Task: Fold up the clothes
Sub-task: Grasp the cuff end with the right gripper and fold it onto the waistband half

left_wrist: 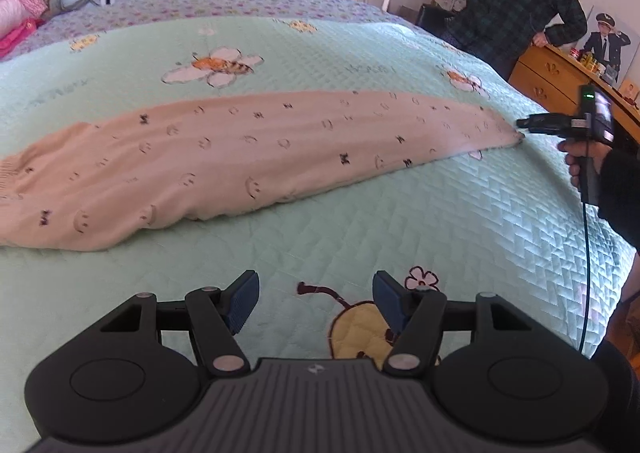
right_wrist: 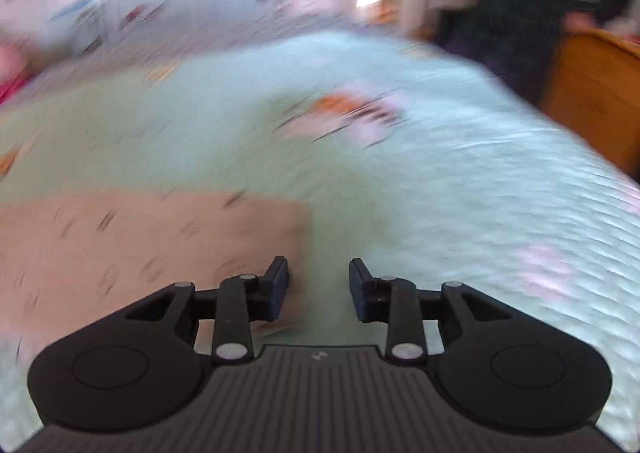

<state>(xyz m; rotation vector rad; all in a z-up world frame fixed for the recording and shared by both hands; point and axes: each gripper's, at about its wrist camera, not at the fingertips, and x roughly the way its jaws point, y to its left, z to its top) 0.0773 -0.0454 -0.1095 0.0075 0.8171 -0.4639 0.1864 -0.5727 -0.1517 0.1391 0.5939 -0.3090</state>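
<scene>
A pale pink knitted garment (left_wrist: 240,157) with small smiley and bow marks lies stretched out flat across the bed, folded into a long band. My left gripper (left_wrist: 316,285) is open, hovering over bare bedspread in front of the garment, with nothing between its fingers. My right gripper (left_wrist: 524,125) reaches the garment's right tip. In the right wrist view, which is motion-blurred, this gripper (right_wrist: 319,269) is open, and the garment (right_wrist: 140,245) ends at a straight edge beside its left finger (right_wrist: 278,281).
The mint-green quilted bedspread (left_wrist: 400,221) with bee and flower prints covers the bed. A person (left_wrist: 516,5) stands at the far right corner beside a wooden dresser (left_wrist: 552,77). Pink bedding (left_wrist: 20,9) is piled at the far left.
</scene>
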